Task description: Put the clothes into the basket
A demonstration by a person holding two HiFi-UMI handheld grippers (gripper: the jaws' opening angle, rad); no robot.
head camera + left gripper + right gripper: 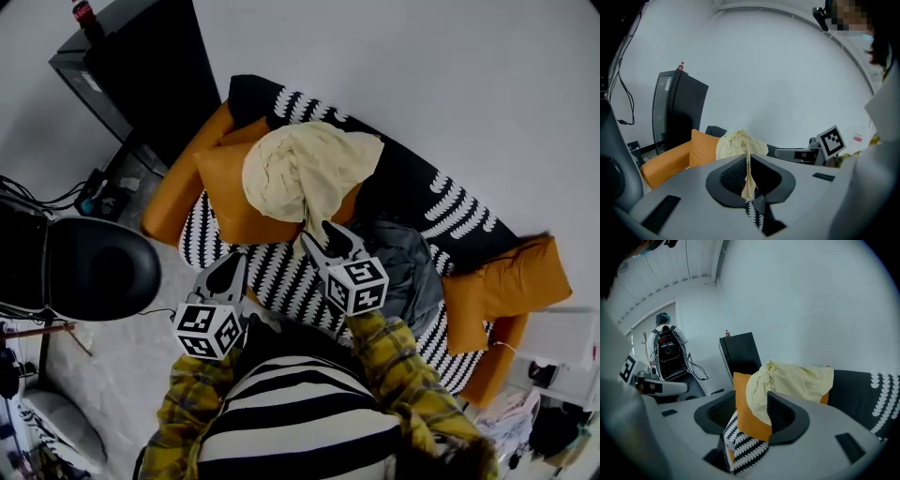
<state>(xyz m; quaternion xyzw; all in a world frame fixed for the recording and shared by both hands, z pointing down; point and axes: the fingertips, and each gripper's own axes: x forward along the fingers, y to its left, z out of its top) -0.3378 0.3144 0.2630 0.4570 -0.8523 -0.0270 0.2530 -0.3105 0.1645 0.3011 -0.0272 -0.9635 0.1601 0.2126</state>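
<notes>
At far left a black round tub (94, 267), which may be the basket, stands on the floor beside the sofa (450, 202), well apart from the clothes. The left gripper (230, 269) points at the sofa's striped seat with its jaws closed to a thin slit and nothing between them; its own view shows only the distant cloth through the gap. Next comes the task's nearest piece, a pale yellow garment (305, 169), bunched and draped over the top of an orange cushion (230, 192) that leans on the sofa's back. The right gripper (326, 239) hangs just below it, jaws about half open and empty, and its view frames the cushion and the garment's hanging edge between the two pads, not yet touched. Further right a grey garment (403, 267) lies crumpled on the seat. The step in hand looks like the reach for the yellow piece. Done well, the right jaws would spread a little wider and close on a thick fold at the garment's lower edge, clear of the cushion under it, or the cushion may come along. The left jaws would need to open and take a second fold, so that no tail drags as the bundle is swung left to the tub.
</notes>
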